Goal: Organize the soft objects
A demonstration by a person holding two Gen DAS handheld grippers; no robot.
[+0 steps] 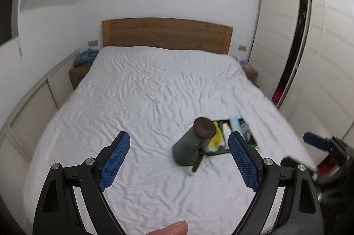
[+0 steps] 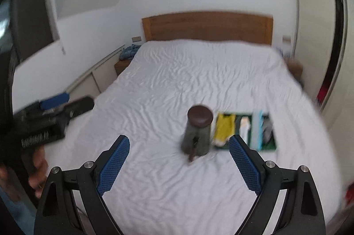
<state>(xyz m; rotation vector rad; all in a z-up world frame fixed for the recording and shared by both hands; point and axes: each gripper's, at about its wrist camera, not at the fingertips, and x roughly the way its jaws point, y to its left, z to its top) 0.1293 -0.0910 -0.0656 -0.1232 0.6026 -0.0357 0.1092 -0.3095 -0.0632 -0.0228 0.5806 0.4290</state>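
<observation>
On the white bed (image 1: 137,88), one grey-green bag-like thing (image 1: 188,146) with a round dark brown cap (image 1: 204,127) stands just left of one green tray (image 1: 223,152). In the left wrist view it leans, its long axis running from base at 7 o'clock to cap at 1 o'clock; in the right wrist view it stands almost upright, cap at 12 o'clock. One dark handle (image 1: 197,160) hangs from its front toward 6 o'clock.

The tray lies flat, touching or just beside the bag, at 3 o'clock from it. It holds soft things in rows running 12 to 6 o'clock: one yellow piece (image 2: 224,126), one white piece (image 2: 244,129), one light blue strip (image 2: 257,128), one grey piece (image 2: 267,128); blur hides any finer count.

The left gripper (image 1: 179,145) hovers over the bed with its two blue-padded fingers (image 1: 115,162) spread wide, nothing between them touched. The right gripper (image 2: 179,146) also has its two fingers (image 2: 114,163) wide apart and empty; the bag shows in the gap, well beyond the tips. One wooden headboard (image 1: 167,34) closes the bed at 12 o'clock.
</observation>
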